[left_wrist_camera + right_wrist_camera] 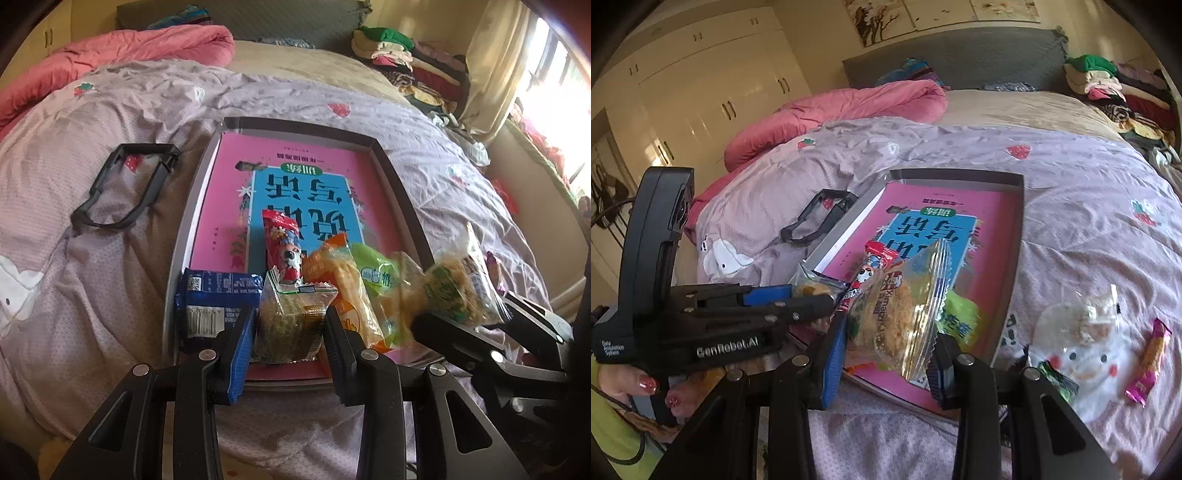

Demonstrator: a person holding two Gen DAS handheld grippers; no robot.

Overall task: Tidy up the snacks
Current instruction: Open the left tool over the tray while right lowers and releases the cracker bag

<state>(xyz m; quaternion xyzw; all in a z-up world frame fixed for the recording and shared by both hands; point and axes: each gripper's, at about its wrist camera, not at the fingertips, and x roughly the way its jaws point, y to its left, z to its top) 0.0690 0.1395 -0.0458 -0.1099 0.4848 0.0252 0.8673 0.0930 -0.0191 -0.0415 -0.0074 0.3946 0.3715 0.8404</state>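
Nine snack packets (286, 317), one tray (391, 170)

We read "GenRobot.AI" in white on the side of the left gripper (812, 295). The clear snack pack (901, 317) shows "Ximaizi" in red letters. The pink book (295, 192) bears large Chinese characters, upside down to us.

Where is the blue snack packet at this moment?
In the left wrist view the blue snack packet lies in the near left corner of the grey tray, just left of the clear-wrapped cake in the left gripper.
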